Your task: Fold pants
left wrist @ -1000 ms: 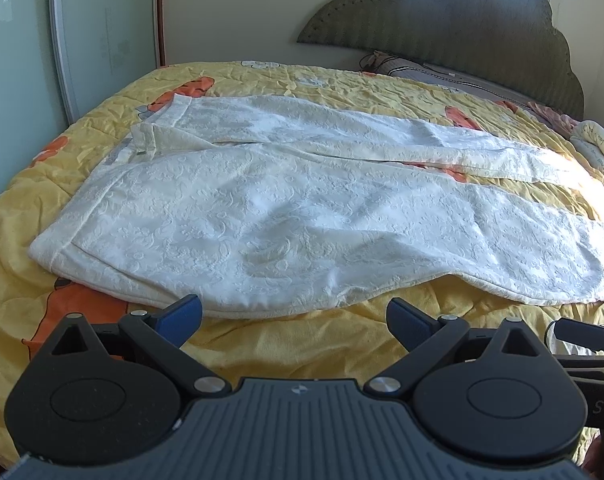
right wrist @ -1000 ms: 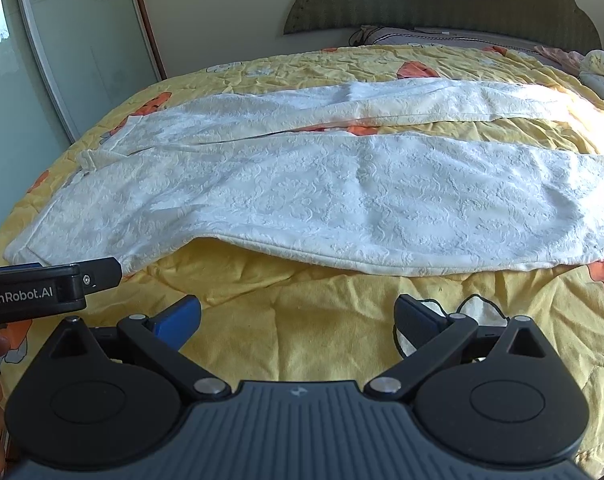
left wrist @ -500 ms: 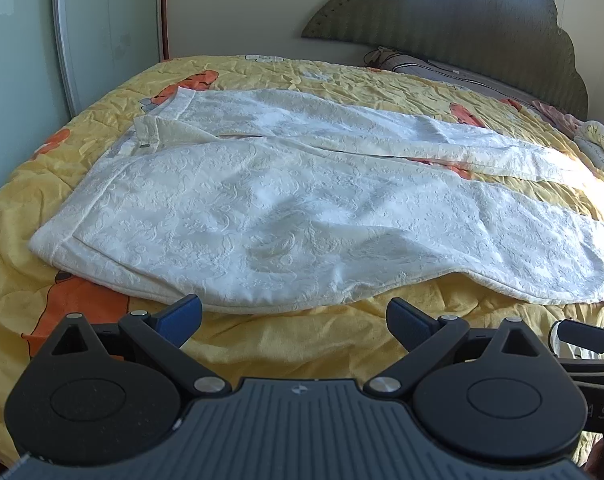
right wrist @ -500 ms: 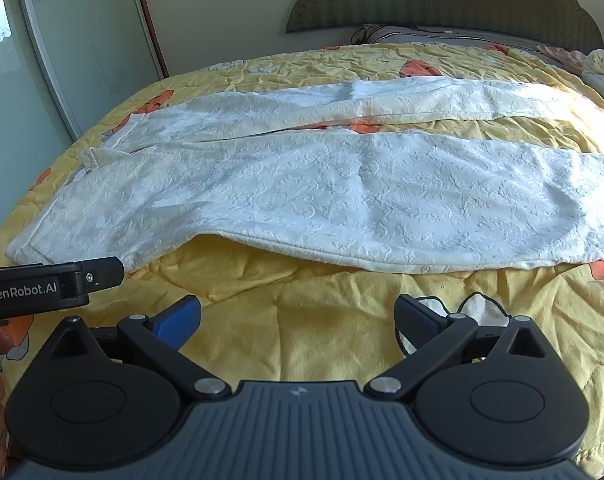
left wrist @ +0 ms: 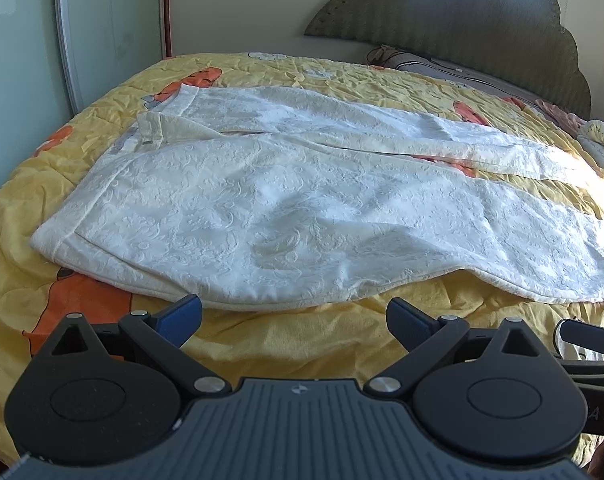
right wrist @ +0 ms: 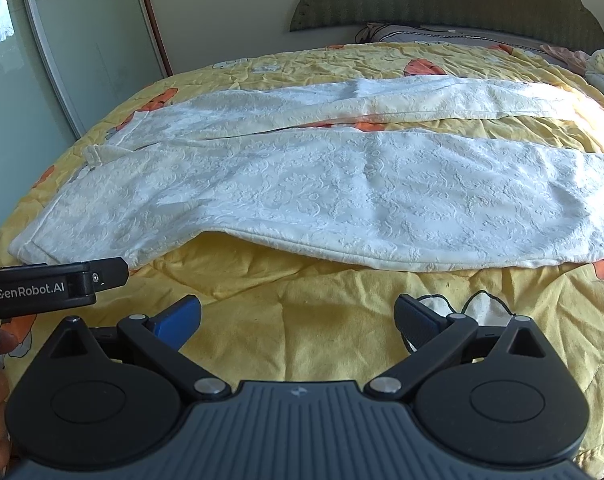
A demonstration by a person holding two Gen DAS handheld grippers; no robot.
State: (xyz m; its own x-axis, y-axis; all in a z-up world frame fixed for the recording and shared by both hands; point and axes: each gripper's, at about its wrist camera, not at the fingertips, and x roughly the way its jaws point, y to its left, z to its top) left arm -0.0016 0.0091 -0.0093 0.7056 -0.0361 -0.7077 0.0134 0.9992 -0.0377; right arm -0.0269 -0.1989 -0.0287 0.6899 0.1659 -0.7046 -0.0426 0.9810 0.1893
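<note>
Leftmost, the left gripper [left wrist: 293,316] hovers with jaws apart just short of the cream embossed fabric pants [left wrist: 285,208], spread flat on the yellow quilted bedspread [left wrist: 302,344]. Further right, the right gripper [right wrist: 297,316] also gapes empty near their lower edge.
</note>
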